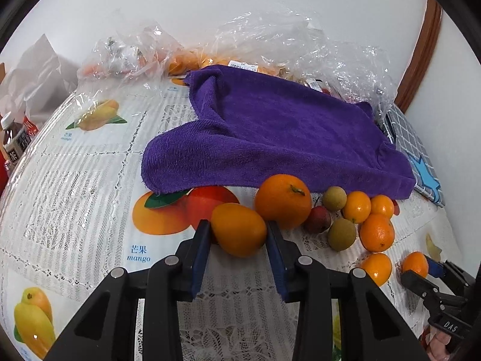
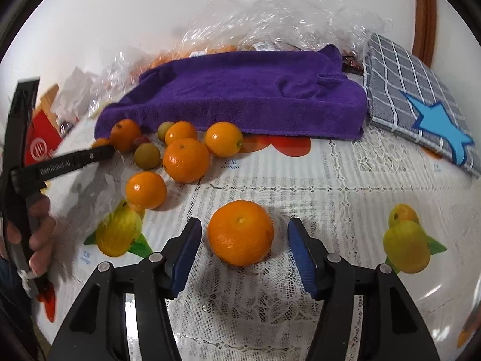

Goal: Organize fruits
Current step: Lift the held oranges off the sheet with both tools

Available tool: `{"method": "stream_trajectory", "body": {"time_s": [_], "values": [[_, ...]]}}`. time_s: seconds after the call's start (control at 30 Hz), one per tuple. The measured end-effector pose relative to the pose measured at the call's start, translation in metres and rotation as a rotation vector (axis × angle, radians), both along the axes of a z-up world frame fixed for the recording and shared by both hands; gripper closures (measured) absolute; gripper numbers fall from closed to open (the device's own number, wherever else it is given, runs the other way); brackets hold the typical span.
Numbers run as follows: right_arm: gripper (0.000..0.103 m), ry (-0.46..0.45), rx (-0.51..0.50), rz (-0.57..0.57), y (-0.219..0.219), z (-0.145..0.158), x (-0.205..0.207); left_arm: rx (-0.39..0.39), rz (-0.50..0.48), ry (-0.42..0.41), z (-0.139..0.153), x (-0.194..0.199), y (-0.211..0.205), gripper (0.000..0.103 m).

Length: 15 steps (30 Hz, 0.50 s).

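Note:
My left gripper (image 1: 239,234) is shut on an oval orange fruit (image 1: 239,234), its blue pads pressing both sides. Just beyond it lies a large orange (image 1: 282,201), then a small red fruit (image 1: 318,219), two greenish fruits (image 1: 342,234) and several small oranges (image 1: 377,232) along the front of a purple towel (image 1: 270,132). My right gripper (image 2: 244,242) is open, its jaws either side of a mandarin (image 2: 240,232) on the tablecloth without touching it. The same mandarin (image 1: 415,264) shows at the right gripper's tip in the left wrist view.
Clear plastic bags (image 1: 300,39) with more fruit lie behind the towel by the white wall. A grey checked cloth with a blue star (image 2: 421,96) lies right of the towel. Bottles (image 1: 13,141) stand at the far left table edge. A lace cloth with fruit prints (image 2: 345,180) covers the table.

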State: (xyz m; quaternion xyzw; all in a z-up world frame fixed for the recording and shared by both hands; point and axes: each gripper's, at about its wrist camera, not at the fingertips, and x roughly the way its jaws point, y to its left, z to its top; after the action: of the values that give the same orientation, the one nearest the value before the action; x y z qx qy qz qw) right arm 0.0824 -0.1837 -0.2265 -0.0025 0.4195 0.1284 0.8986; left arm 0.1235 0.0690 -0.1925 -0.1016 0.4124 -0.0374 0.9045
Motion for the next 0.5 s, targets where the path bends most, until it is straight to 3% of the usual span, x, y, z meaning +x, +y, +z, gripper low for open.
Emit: {"method": "stream_trajectory", "body": {"time_s": [0.13,0.27,0.47,0.5], "values": [[0.052,0.009,0.077,-0.008,-0.01,0.001,0.001,-0.087,0.006,-0.016,-0.001,-0.003,0.011,0.068],[0.054,0.016,0.126,-0.009,-0.015,0.001,-0.001,-0.111,0.026,-0.031,0.0,-0.006,0.015,0.068],[0.054,-0.002,0.028,0.005,0.001,0.001,-0.005,-0.118,0.027,-0.063,0.004,-0.012,0.015,0.068],[0.06,-0.006,0.005,0.005,0.002,0.001,-0.005,-0.117,0.025,-0.067,0.005,-0.013,0.015,0.068]]}}
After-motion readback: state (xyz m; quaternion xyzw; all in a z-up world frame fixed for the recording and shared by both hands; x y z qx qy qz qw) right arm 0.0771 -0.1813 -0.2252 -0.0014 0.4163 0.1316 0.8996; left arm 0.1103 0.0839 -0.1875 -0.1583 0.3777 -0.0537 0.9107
